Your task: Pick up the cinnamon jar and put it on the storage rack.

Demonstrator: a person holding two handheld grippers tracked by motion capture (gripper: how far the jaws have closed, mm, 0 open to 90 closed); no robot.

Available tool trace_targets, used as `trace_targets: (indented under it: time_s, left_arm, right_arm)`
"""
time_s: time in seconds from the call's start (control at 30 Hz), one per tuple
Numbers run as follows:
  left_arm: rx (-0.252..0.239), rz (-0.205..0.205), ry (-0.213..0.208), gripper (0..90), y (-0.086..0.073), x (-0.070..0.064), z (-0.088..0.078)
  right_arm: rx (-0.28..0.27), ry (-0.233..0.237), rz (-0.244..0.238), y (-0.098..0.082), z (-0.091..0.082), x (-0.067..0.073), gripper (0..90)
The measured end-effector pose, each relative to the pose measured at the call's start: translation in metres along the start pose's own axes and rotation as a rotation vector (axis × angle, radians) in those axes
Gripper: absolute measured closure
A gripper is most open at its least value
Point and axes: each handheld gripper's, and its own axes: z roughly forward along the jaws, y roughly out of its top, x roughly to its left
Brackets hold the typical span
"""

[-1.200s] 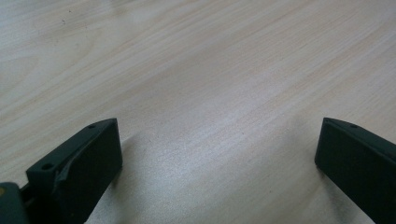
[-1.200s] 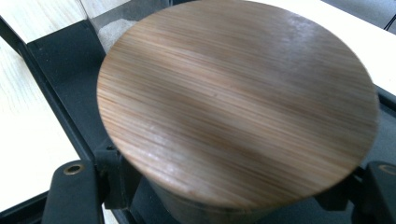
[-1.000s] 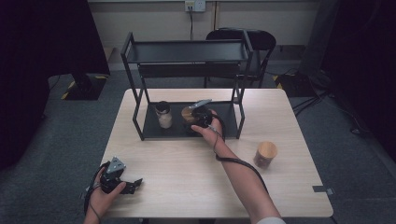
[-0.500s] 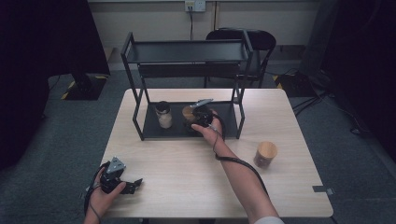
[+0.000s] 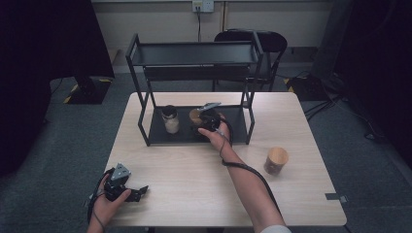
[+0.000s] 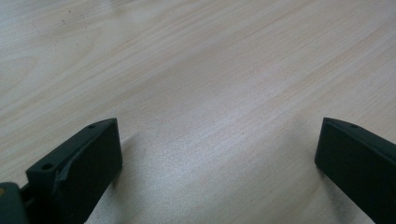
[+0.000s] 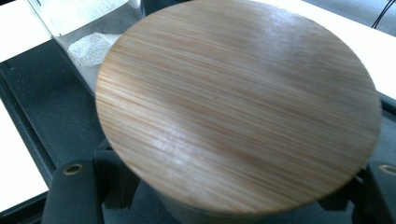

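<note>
The jar with the wooden lid (image 5: pixel 196 117) sits on the bottom shelf of the black rack (image 5: pixel 194 53), and my right fingers (image 5: pixel 204 119) are shut tight on it, one on each side, just under the lid. In the right gripper view the round lid (image 7: pixel 238 107) is right in front of me and very close, with a black finger (image 7: pixel 74 189) at each lower corner. The jar stands straight up, so its long way runs up and down, and my fingers come at it from the front, from my side of the bench (image 5: pixel 194 194). I think the next move is either to let go and pull back toward me, or to slide the jar out the same way. The top shelf hangs low over the jar, so I should not lift much. Another jar with a dark lid (image 5: pixel 170 119) stands just to the left, near but not touching, and I can see its white powder (image 7: pixel 93 46) behind the wooden lid. A rack post (image 5: pixel 251 114) stands off to the right. A third jar with a wooden lid (image 5: pixel 276 160) waits on the bench, well apart, nearer my right arm. My left fingers (image 5: pixel 138 191) rest at the near left corner, wide open and holding nothing, just bare wood (image 6: pixel 210 84) between them.
</note>
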Motion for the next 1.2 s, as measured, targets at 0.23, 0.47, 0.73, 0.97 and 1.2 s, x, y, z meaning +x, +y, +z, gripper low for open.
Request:
trace_targets:
  time_s: [0.23,0.47,0.73,0.97,1.2]
  left_arm:
    - [0.000,0.001,-0.001,0.2,0.000,0.000,0.000]
    - [-0.001,0.003,-0.004,0.2,0.000,0.000,0.000]
    - [-0.001,0.003,-0.004,0.2,0.000,0.000,0.000]
    - [-0.001,0.003,-0.004,0.2,0.000,0.000,0.000]
    - [-0.001,0.004,-0.005,0.2,0.000,0.001,0.000]
  right_arm:
    - [0.006,0.001,0.012,0.000,0.000,0.000,23.9]
    - [0.021,0.011,0.040,-0.002,-0.004,-0.003,7.5]
    - [0.011,0.032,0.082,-0.003,-0.015,-0.007,1.6]
    - [0.018,0.028,0.122,-0.007,-0.027,-0.011,1.3]
    - [0.001,0.027,0.113,-0.009,-0.040,-0.008,2.0]
